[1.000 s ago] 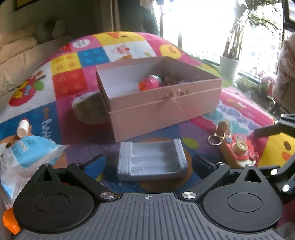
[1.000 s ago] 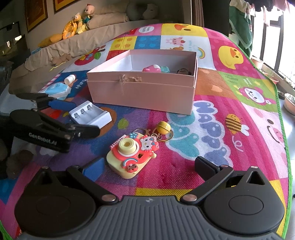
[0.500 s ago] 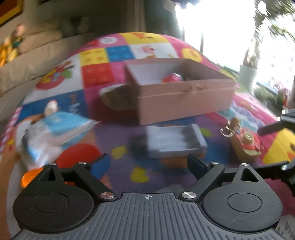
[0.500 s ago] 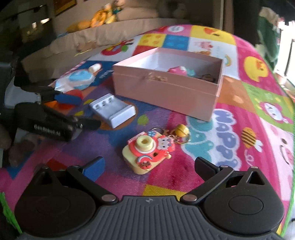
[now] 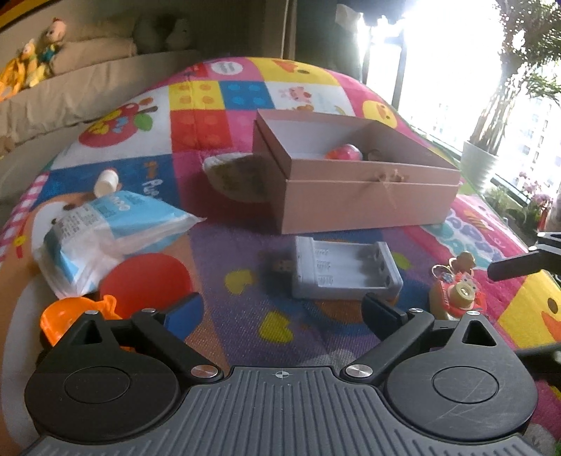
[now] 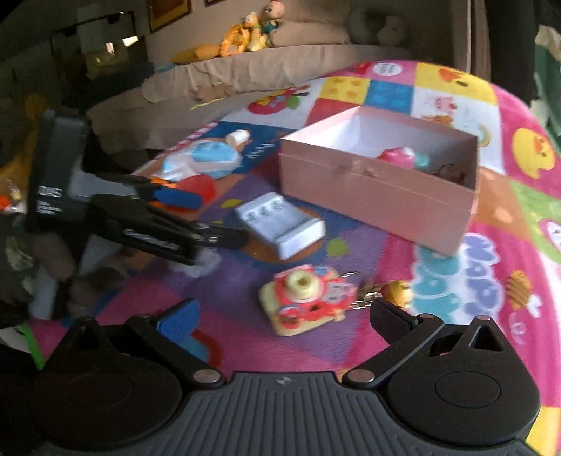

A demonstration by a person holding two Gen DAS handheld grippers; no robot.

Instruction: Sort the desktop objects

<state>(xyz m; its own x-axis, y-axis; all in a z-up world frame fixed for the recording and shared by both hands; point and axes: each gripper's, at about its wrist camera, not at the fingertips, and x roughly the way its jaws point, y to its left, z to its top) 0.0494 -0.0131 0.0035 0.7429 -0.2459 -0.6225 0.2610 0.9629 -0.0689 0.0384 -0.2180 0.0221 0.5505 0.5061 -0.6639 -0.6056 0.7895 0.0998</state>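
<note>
An open pink box [image 5: 364, 196] [image 6: 382, 189] stands on the colourful play mat and holds a pink ball [image 5: 343, 152] and small items. A grey battery case [image 5: 345, 272] [image 6: 280, 224] lies in front of it. A yellow-red toy camera keychain [image 6: 303, 301] [image 5: 457, 293] lies to its right. My left gripper [image 5: 282, 308] is open and empty, just short of the battery case. My right gripper [image 6: 284, 315] is open and empty, with the toy camera between its fingertips' line.
A blue-white pouch with a white cap [image 5: 105, 224] [image 6: 207, 163], a red disc [image 5: 147, 280] and an orange toy [image 5: 70, 315] lie at left. A flat beige item [image 5: 238, 175] lies behind the box. A sofa with plush toys [image 6: 256, 31] is beyond.
Both views have swung: the box and battery case shifted right in the left view. The right gripper has moved closer to the toy camera. Both grippers stay open.
</note>
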